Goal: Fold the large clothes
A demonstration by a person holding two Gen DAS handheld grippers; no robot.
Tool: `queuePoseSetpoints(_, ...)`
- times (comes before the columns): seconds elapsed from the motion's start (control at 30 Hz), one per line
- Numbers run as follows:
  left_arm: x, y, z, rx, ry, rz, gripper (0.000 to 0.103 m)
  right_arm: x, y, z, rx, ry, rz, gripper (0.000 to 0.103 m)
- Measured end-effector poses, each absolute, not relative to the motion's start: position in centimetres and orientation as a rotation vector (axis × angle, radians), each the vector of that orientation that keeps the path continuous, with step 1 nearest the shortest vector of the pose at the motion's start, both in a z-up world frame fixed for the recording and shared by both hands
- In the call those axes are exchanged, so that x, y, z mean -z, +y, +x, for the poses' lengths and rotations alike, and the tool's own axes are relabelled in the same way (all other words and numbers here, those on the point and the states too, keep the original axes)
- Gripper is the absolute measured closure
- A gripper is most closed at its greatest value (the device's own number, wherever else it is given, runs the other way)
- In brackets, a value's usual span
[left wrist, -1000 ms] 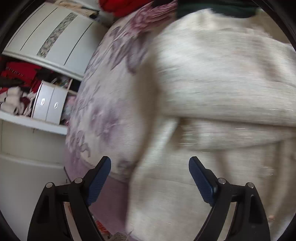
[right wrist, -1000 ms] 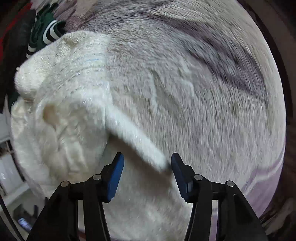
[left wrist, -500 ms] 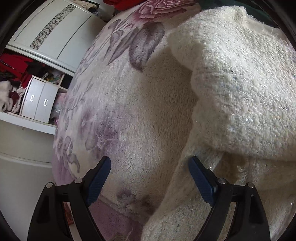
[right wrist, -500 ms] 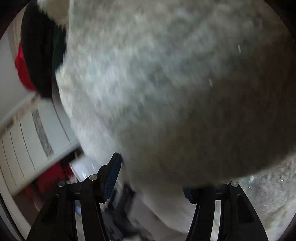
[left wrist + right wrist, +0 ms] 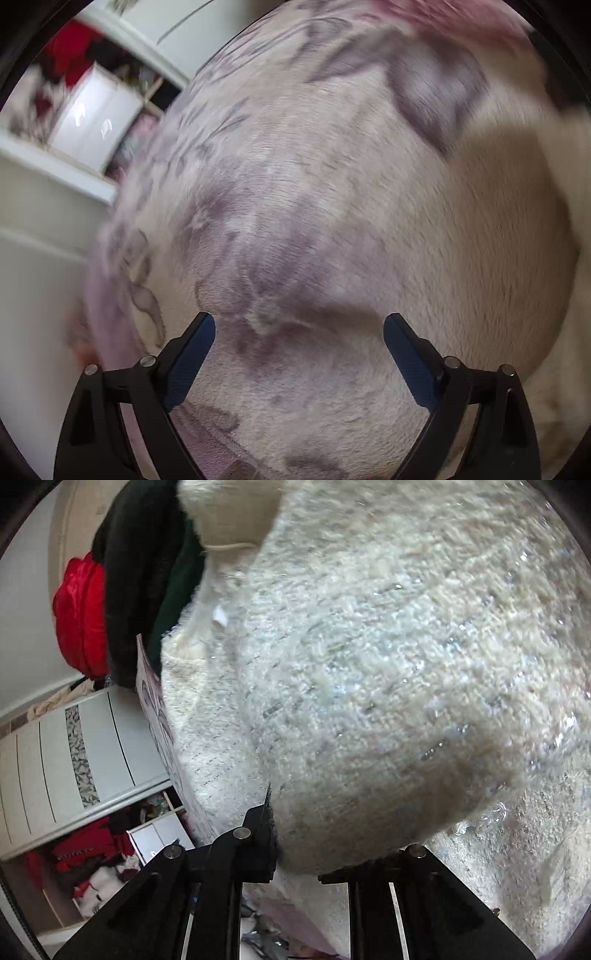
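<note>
A cream fuzzy sweater (image 5: 388, 646) with glittery threads fills the right wrist view. My right gripper (image 5: 325, 853) is shut on a thick fold of it, which hides the fingertips. The rest of the sweater lies on the bed beyond. My left gripper (image 5: 299, 354) is open and empty, just above the floral fleece blanket (image 5: 295, 184). Only a blurred cream edge of the sweater (image 5: 572, 155) shows at the far right of the left wrist view.
The blanket, cream with purple flowers, covers the bed. A white wardrobe (image 5: 74, 746) with open shelves of clothes (image 5: 85, 853) stands left of the bed. Red (image 5: 81, 616) and dark garments (image 5: 136, 572) are piled at the far end. A white shelf unit (image 5: 92, 122) shows left.
My right gripper has closed on a fold of the sweater and lifted it. My left gripper has swung left off the sweater and now faces the bare blanket.
</note>
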State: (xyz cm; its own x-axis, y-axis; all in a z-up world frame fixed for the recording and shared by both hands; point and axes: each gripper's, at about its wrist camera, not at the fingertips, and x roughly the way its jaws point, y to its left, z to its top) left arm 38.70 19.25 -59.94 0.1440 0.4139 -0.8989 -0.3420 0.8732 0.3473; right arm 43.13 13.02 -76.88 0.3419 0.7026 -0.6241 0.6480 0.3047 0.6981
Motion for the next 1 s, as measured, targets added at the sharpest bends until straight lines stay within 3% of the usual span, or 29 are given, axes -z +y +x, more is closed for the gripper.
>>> queuePoseSetpoints(0.03, 59.1, 19.4, 38.2, -0.480, 1.305, 0.018, 0.010, 78.8, 12.6, 43.1, -0.057, 1.340, 1.414, 0.088)
queuePoseSetpoints(0.2, 56.9, 14.2, 34.7, -0.089, 1.328, 0.018, 0.010, 77.8, 11.7, 42.9, -0.081, 1.295, 1.495, 0.088)
queuePoseSetpoints(0.4, 62.0, 7.4, 34.0, -0.010, 1.425, 0.209, 0.009, 76.1, 8.7, 41.6, -0.108, 1.285, 1.539, 0.088)
queuePoseSetpoints(0.5, 61.8, 8.5, 35.8, -0.166, 1.365, 0.210, 0.008, 76.2, 9.4, 41.7, -0.106, 1.296, 1.498, 0.088)
queuePoseSetpoints(0.57, 60.8, 10.6, 37.2, -0.244, 1.331, 0.136, 0.000, 76.3, 9.7, 41.8, -0.106, 1.305, 1.483, 0.088)
queuePoseSetpoints(0.73, 62.3, 11.1, 37.5, -0.245, 1.353, 0.085, 0.000, 78.0, 10.8, 41.6, -0.085, 1.371, 1.396, 0.087)
queuePoseSetpoints(0.8, 62.8, 11.5, 37.7, -0.231, 1.357, 0.061, 0.000, 79.9, 11.2, 41.7, -0.042, 1.442, 1.314, 0.081)
queuePoseSetpoints(0.83, 63.0, 12.0, 37.6, -0.223, 1.366, 0.031, 0.000, 80.8, 11.3, 41.9, -0.019, 1.488, 1.248, 0.068)
queuePoseSetpoints(0.93, 62.4, 12.6, 37.1, -0.214, 1.383, 0.010, 0.000, 83.0, 10.7, 40.9, -0.028, 1.519, 1.301, 0.064)
queuePoseSetpoints(1.0, 61.1, 12.1, 36.3, -0.206, 1.371, 0.063, 0.000, 81.6, 10.1, 40.1, -0.050, 1.535, 1.278, 0.053)
